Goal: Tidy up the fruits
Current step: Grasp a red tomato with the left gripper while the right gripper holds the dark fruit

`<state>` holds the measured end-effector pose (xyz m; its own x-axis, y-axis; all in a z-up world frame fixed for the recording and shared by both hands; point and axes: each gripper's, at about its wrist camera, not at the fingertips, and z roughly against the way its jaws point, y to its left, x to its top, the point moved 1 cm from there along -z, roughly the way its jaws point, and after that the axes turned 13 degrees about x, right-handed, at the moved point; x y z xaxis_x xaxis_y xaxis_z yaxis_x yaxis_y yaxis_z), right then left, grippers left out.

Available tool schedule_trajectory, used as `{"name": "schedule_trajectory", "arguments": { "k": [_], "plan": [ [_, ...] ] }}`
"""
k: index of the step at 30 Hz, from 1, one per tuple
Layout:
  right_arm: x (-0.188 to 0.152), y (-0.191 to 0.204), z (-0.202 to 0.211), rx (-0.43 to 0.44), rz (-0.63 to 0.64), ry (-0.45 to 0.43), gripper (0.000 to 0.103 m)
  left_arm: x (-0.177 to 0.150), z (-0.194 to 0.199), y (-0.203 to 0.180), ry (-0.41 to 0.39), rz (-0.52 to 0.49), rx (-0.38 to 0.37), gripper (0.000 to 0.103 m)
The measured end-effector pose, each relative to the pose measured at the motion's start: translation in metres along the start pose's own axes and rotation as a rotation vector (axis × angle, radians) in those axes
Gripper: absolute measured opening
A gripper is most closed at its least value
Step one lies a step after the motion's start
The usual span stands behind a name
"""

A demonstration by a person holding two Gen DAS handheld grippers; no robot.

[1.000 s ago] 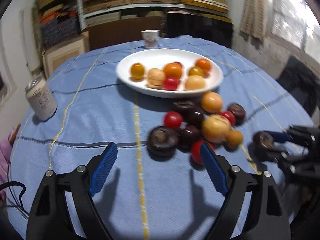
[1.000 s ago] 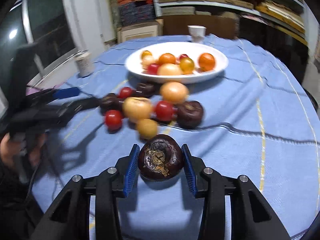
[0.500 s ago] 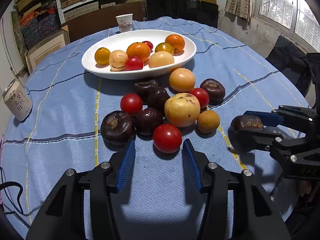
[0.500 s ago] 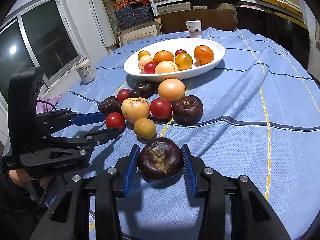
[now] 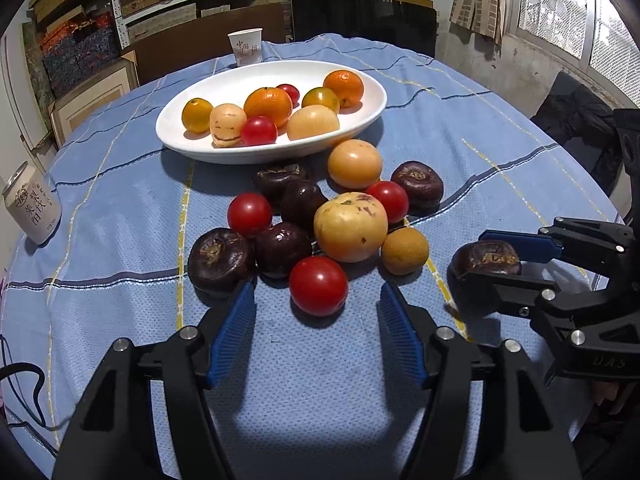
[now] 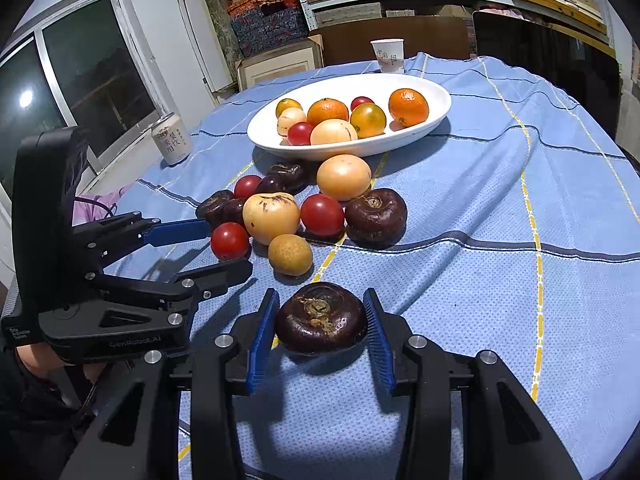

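A white oval bowl holds oranges, tomatoes and pale fruits. In front of it on the blue cloth lies a pile of dark, red and yellow fruits. A red tomato at the pile's near edge sits partly between the tips of my left gripper. Those jaws are opening and their pads do not touch the tomato. My right gripper is shut on a dark brown fruit, which rests on the cloth to the right of the pile.
A drink can stands at the table's left edge. A paper cup stands behind the bowl. Shelves, boxes and a dark chair lie beyond the round table. Bare cloth stretches to the right of the pile.
My left gripper came closer to the pile, narrowed around the red tomato, then widened again. My right gripper kept still with the dark fruit in it.
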<state>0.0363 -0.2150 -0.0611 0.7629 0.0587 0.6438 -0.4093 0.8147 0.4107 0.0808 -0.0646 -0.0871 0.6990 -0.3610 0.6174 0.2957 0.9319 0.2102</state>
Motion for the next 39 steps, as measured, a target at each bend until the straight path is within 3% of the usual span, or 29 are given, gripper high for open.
{"name": "schedule_trajectory", "arguments": {
  "k": [4, 13, 18, 19, 20, 23, 39],
  "plan": [
    [0.000, 0.000, 0.000, 0.001, 0.000, -0.001, 0.044, 0.001, -0.001, -0.004, 0.000, -0.021, -0.009, 0.054],
    [0.000, 0.001, 0.000, 0.001, 0.001, -0.004, 0.044, 0.000, -0.001, -0.004, 0.001, -0.014, -0.026, 0.054],
    [0.000, 0.001, 0.000, 0.001, 0.002, -0.007, 0.044, 0.000, -0.002, -0.002, 0.005, -0.003, -0.033, 0.047],
    [0.000, 0.001, 0.000, 0.001, 0.002, -0.007, 0.044, 0.000, -0.001, -0.001, 0.004, 0.002, -0.033, 0.044],
    [0.000, 0.001, 0.000, 0.002, 0.002, -0.009, 0.044, 0.000, -0.002, 0.000, 0.007, 0.007, -0.034, 0.033],
    [0.000, 0.001, 0.001, 0.003, 0.002, -0.012, 0.044, 0.000, -0.003, 0.004, 0.013, 0.031, -0.045, 0.029],
    [0.000, 0.001, 0.003, 0.010, 0.005, -0.023, 0.044, -0.002, 0.004, 0.007, -0.010, 0.051, -0.034, 0.028]
  ]
}}
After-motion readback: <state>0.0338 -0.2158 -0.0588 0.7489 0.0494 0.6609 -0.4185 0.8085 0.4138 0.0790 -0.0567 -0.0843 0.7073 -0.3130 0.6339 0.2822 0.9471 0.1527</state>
